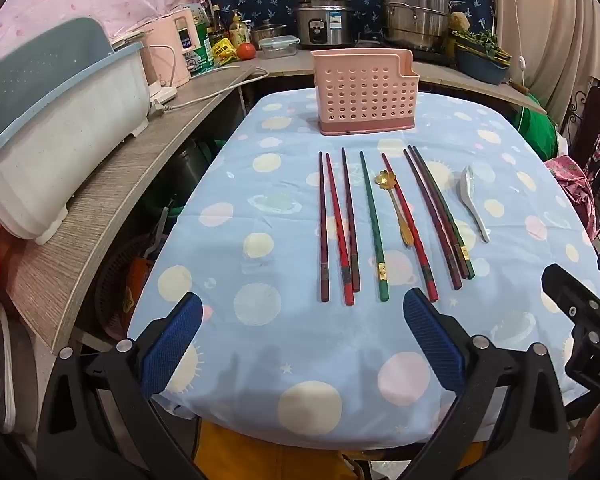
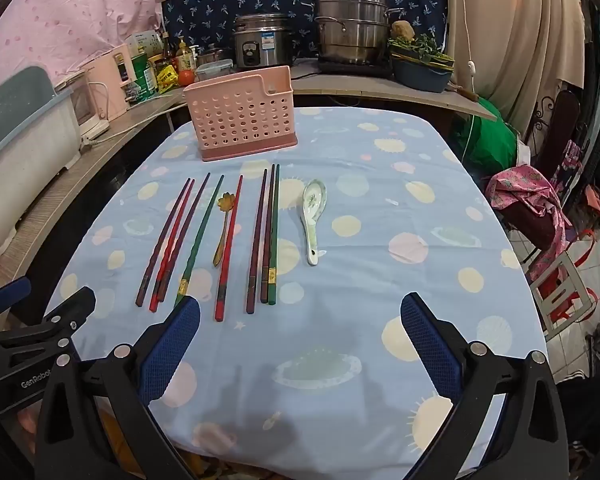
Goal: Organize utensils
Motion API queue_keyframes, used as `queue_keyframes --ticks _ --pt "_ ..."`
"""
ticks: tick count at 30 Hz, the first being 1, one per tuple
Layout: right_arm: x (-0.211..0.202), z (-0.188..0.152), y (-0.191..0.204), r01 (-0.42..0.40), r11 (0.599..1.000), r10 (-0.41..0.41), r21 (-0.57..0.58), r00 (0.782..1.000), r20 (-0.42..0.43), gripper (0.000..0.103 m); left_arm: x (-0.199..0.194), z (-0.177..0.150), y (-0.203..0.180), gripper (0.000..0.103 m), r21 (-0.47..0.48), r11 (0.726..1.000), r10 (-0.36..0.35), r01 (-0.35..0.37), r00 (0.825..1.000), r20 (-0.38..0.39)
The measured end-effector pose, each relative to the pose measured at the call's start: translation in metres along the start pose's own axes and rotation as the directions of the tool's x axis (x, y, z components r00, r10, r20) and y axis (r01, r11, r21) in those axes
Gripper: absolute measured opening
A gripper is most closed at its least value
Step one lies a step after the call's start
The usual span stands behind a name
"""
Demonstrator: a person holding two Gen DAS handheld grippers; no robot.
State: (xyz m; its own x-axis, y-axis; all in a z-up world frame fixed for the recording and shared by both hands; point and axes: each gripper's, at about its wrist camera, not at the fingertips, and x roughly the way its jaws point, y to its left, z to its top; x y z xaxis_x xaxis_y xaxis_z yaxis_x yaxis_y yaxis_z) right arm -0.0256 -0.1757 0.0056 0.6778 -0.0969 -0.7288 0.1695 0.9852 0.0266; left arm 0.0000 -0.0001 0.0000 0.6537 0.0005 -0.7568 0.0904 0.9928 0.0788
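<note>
Item: your left gripper and right gripper, jaws fully spread and empty, hover over the table's near edge; chopsticks and spoons lie mid-table, laid parallel for picking, pink holder awaiting them at the far edge.

Matt printed cloth is covering the table; the pink holder is looking like perforated plastic, the white spoon glossy ceramic.

Chopsticks before pink holder
</note>
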Motion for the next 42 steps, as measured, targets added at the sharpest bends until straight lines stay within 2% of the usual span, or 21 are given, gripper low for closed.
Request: queue_keyframes --ticks 30,42 --pt "0.005 -0.001 0.001 -0.007 1.000 0.007 0.000 1.000 -0.005 0.096 0.001 -0.008 0.004 0.096 0.000 1.000 0.013 -0.013 1.000 0.003" --pt "0.009 -0.002 0.002 -0.013 1.000 0.013 0.005 1.000 -0.005 0.096 0.005 -0.001 0.003 0.096 0.000 1.000 0.020 -0.020 1.000 -0.003"
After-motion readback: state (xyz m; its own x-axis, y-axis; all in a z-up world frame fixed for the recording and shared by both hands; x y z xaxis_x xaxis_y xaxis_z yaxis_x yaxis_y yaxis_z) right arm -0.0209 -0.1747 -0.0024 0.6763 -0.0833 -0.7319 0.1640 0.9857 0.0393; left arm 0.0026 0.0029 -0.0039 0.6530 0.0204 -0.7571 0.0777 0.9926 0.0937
